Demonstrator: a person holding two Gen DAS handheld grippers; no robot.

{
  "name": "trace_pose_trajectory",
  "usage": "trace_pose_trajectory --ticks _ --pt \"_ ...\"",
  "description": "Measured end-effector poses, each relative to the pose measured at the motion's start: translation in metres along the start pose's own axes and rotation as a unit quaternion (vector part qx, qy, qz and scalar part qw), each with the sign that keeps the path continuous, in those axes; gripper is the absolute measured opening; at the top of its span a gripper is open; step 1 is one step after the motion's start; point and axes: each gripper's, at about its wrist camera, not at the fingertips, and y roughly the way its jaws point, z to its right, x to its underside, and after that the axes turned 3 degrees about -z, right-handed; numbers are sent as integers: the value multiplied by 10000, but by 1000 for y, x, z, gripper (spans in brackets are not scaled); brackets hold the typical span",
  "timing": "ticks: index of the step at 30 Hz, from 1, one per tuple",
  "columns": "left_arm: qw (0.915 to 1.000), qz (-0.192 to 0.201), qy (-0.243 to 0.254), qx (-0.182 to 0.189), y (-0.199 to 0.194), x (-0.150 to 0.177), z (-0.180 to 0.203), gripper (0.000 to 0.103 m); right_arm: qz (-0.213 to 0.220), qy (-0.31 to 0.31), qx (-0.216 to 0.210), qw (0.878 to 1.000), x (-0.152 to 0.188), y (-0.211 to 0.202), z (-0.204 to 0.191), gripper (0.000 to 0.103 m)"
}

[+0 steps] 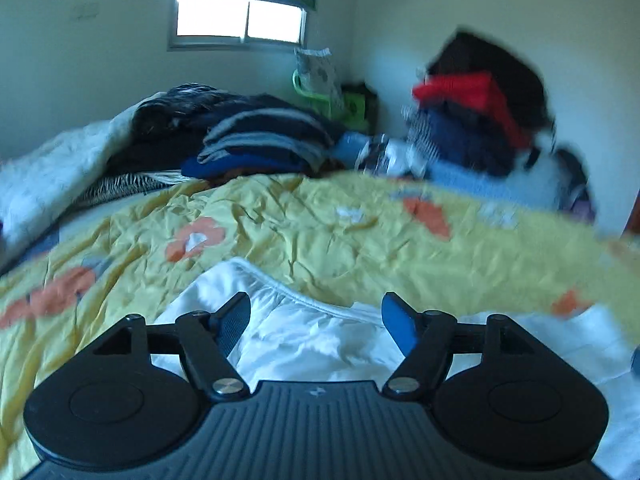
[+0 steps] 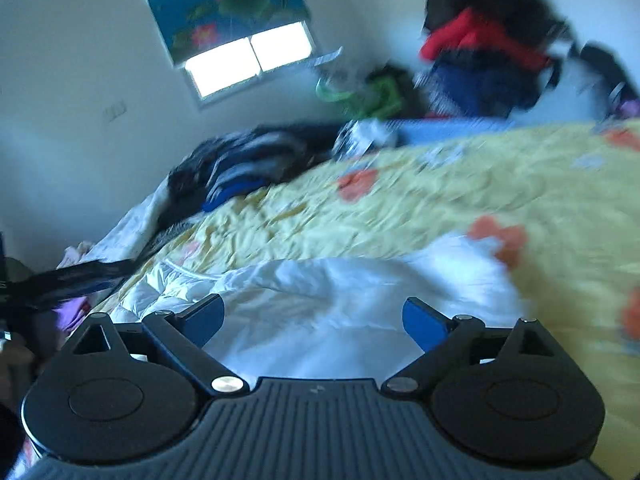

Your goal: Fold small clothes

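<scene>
A white garment (image 1: 320, 340) lies crumpled on the yellow flowered bedspread (image 1: 320, 236), right below my left gripper (image 1: 316, 316). Its jaws stand apart with nothing pressed between them, and the cloth's hemmed edge curves past just beyond the tips. In the right wrist view the same white garment (image 2: 340, 304) spreads under my right gripper (image 2: 314, 316), which is wide open and holds nothing. Both views are blurred.
Folded striped and dark clothes (image 1: 260, 140) are stacked at the far side of the bed. A heap of red, blue and black clothes (image 1: 480, 112) rises at the right wall. A green basket (image 1: 320, 96) sits in the corner under the window (image 1: 240, 20).
</scene>
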Motion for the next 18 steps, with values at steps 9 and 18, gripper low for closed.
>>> trace_pose_trajectory --ticks 9,18 --pt "9906 -721 854 -784 97 22 13 77 -1058 -447 1237 9856 -12 116 18 100" --pt "9951 -901 122 -390 120 26 -18 95 -652 -302 757 9945 12 115 39 101"
